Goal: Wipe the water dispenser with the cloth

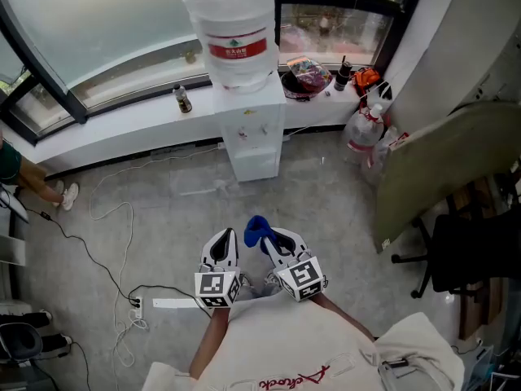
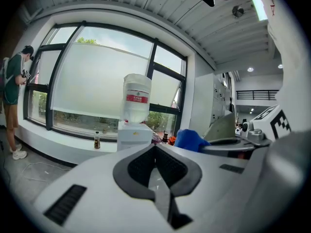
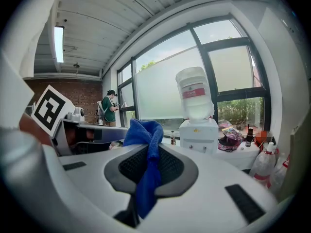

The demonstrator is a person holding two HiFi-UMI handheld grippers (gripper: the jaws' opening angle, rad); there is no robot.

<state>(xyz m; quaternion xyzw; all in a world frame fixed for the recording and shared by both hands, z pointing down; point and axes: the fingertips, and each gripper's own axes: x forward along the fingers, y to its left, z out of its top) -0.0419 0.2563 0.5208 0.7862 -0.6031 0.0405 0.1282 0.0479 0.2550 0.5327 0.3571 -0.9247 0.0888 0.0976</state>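
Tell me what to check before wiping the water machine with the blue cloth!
1. Cloth gripped: blue cloth pinched in the right gripper jaws: ok.
2. Spare left gripper: jaws together, nothing between: ok.
3. Standing of water dispenser: upright, bottle on top: ok.
4. Cloth touching dispenser: it stands off across the floor: not ok.
5. Walking path: power strip lies low left: cannot tell.

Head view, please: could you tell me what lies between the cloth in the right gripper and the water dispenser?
Only bare grey floor separates the cloth from the water dispenser; the head view shows this stretch plainly.
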